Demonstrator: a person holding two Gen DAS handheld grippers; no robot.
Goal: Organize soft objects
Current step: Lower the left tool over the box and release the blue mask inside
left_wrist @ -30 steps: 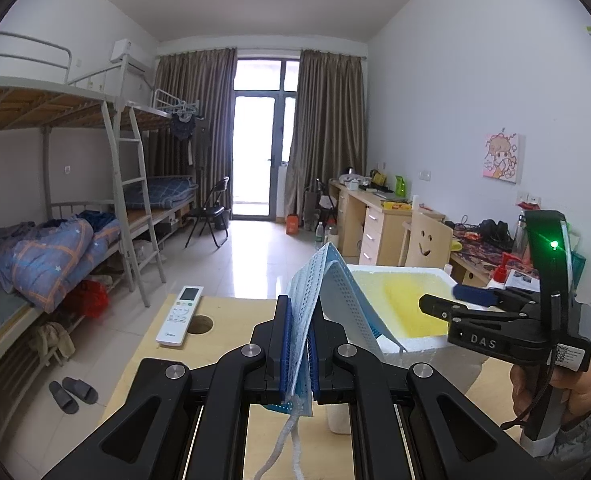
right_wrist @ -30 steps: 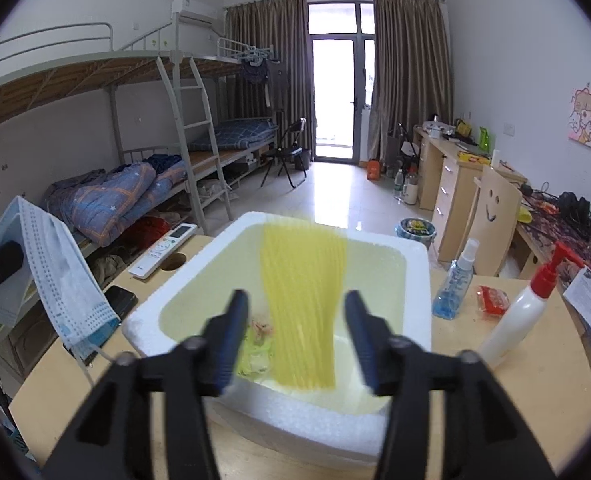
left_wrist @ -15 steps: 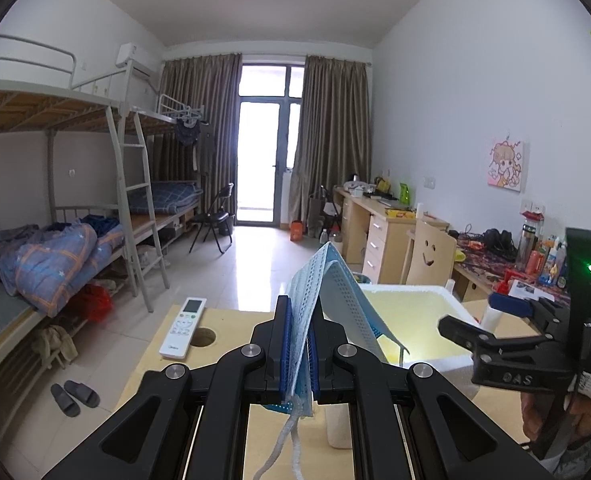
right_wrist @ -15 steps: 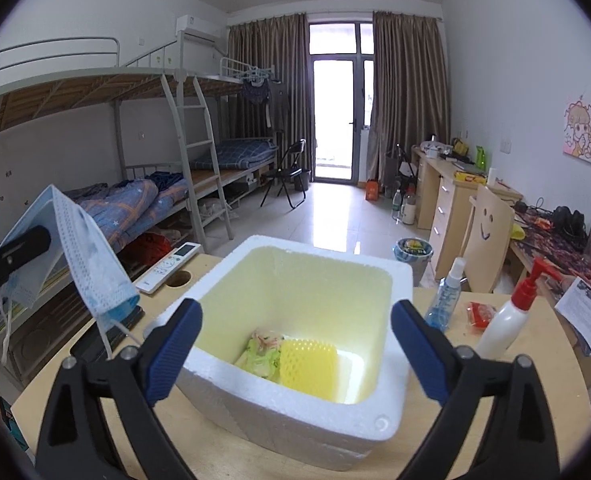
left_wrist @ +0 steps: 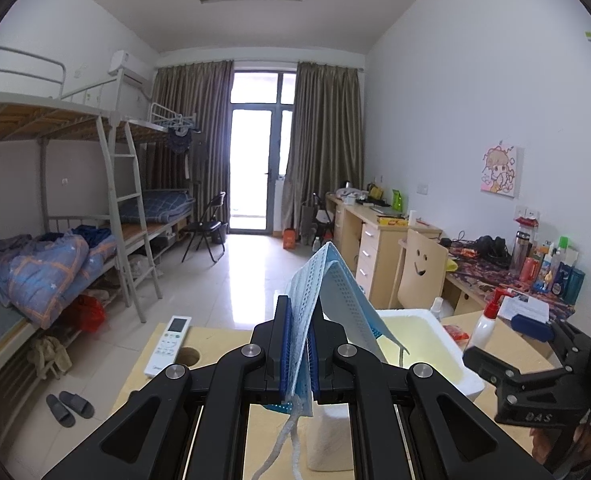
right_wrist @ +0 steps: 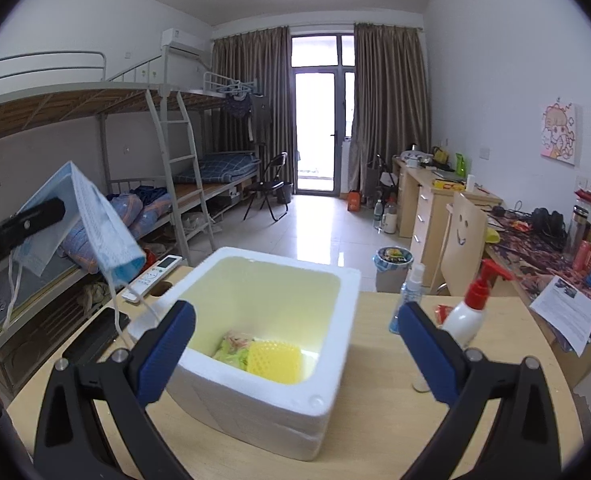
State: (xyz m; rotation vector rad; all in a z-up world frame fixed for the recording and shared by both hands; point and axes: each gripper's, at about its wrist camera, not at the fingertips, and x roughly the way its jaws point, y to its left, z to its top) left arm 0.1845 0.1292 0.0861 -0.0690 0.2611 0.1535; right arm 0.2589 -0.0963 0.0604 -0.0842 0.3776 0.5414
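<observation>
My left gripper [left_wrist: 298,344] is shut on a blue surgical mask [left_wrist: 327,296] and holds it up above the table, left of the white foam box [left_wrist: 435,344]; the mask also shows in the right wrist view [right_wrist: 95,224], its ear loops hanging. My right gripper [right_wrist: 295,348] is open and empty just above the near side of the foam box [right_wrist: 255,412]. Inside the box lie a yellow sponge [right_wrist: 275,362] and a green-and-pink soft item [right_wrist: 233,346].
On the wooden table [right_wrist: 395,432] stand a red-capped pump bottle [right_wrist: 473,304] and a small spray bottle [right_wrist: 409,292], right of the box. A white remote [right_wrist: 153,276] and a dark phone [right_wrist: 95,336] lie at the left. Bunk beds and desks stand beyond.
My right gripper opened wide and let go of the yellow sponge, which dropped into the foam box. The right gripper drew back. My left gripper still holds the mask.
</observation>
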